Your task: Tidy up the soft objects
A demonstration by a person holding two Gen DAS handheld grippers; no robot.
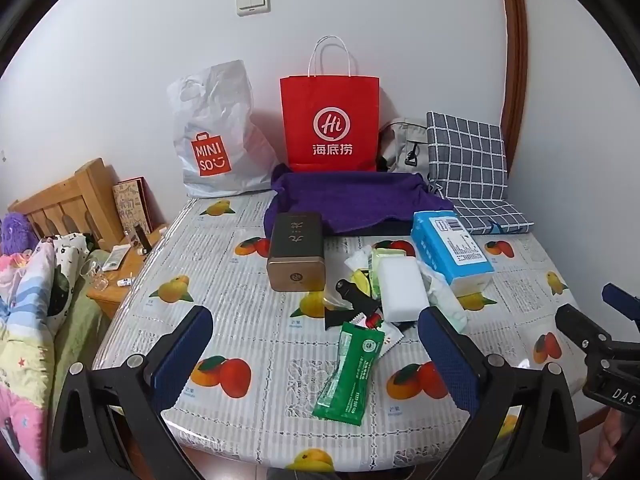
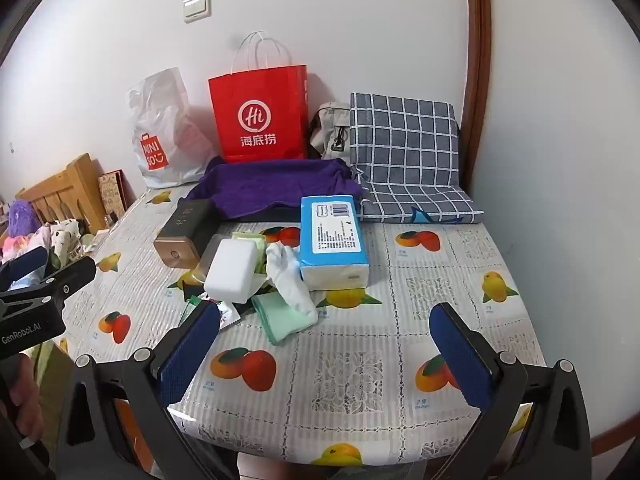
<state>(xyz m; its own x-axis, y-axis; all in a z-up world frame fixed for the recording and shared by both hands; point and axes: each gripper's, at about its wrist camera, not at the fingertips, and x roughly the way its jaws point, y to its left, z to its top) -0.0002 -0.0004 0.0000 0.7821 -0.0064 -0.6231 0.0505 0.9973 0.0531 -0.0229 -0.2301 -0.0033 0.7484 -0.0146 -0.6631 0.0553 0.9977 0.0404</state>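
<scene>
A heap of small things lies mid-table: a white sponge block, a white and mint sock, a blue tissue pack, a green sachet. A purple towel lies behind them. A grey checked cushion leans at the back right. My left gripper is open and empty above the near table edge, around the sachet. My right gripper is open and empty, to the right of the heap.
A dark tin box lies left of the heap. A red paper bag, a white plastic bag and a beige bag stand against the wall. A bed and nightstand are on the left.
</scene>
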